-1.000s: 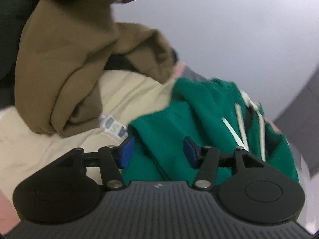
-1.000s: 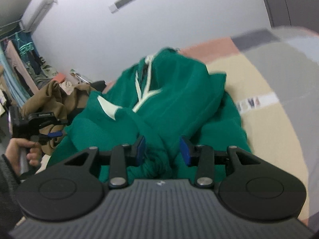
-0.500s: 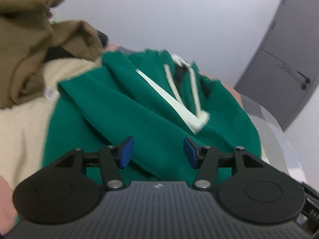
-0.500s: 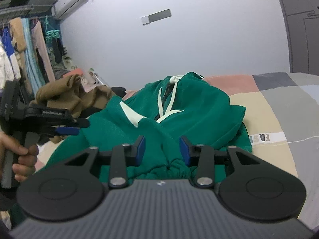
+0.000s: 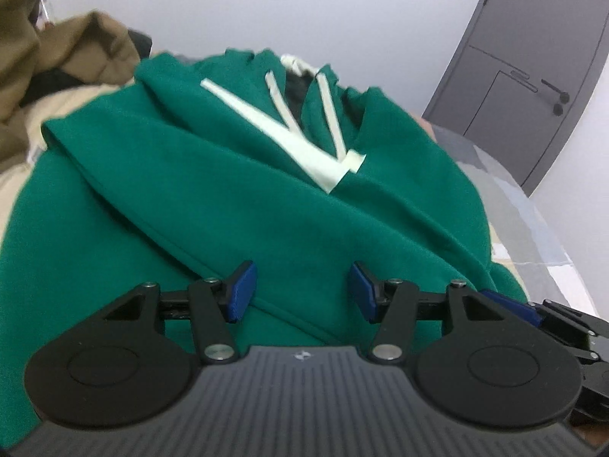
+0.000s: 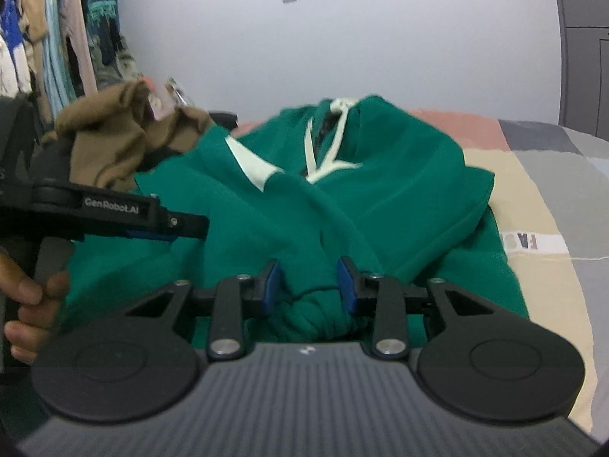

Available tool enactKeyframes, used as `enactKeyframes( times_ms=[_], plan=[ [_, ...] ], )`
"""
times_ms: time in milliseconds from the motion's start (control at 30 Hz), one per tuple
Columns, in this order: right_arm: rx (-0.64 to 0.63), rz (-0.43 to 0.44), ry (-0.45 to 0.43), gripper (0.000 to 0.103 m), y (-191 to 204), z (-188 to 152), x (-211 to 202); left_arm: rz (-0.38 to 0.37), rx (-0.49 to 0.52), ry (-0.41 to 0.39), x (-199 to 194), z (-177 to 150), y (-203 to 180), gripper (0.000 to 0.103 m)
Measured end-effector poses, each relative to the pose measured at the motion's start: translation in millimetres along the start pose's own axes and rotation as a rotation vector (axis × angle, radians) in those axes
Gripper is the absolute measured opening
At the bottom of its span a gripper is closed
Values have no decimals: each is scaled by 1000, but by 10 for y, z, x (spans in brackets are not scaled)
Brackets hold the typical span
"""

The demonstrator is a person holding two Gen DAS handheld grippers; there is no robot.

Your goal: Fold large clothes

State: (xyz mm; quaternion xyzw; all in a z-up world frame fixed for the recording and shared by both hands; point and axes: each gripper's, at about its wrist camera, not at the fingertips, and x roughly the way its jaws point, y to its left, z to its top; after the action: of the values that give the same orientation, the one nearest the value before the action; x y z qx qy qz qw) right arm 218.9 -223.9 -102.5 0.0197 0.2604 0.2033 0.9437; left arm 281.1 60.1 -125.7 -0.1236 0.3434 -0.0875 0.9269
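Lying heaped on the bed (image 6: 540, 205) just right of the brown garment (image 6: 110, 141), the hoodie (image 5: 236, 175) looks soft, thick and floppy, best gripped at its gathered hem, where the right gripper (image 6: 309, 285) has just been closing while the left gripper (image 5: 300, 289) gapes empty.

Each gripper is black plastic – the left gripper (image 5: 300, 285) and right gripper (image 6: 309, 285) both carry blue pads (image 5: 240, 292) on short fingers, linked by angular arms with silver screws (image 6: 223, 346). Behind sit two round black discs and a ribbed grey housing (image 6: 300, 400) – a small white logo at its front. The left gripper's side reads "GenRobot.AI" in white lettering (image 6: 111, 202).
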Motion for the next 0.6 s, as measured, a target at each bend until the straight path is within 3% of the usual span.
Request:
enactKeyframes(
  times_ms=[200,367,500,600],
  plan=[
    [20,-23,85,34,-54,-64,209,36,49,53,202,-63,-47,60],
    [7,-43,102,35,-20,-73,285,43,53,54,197,-57,-52,60],
    [55,-32,89,39,-24,18,201,27,18,33,44,19,-26,62],
    [122,-3,55,40,-35,152,76,18,33,-26,-132,153,-48,63]
  ],
)
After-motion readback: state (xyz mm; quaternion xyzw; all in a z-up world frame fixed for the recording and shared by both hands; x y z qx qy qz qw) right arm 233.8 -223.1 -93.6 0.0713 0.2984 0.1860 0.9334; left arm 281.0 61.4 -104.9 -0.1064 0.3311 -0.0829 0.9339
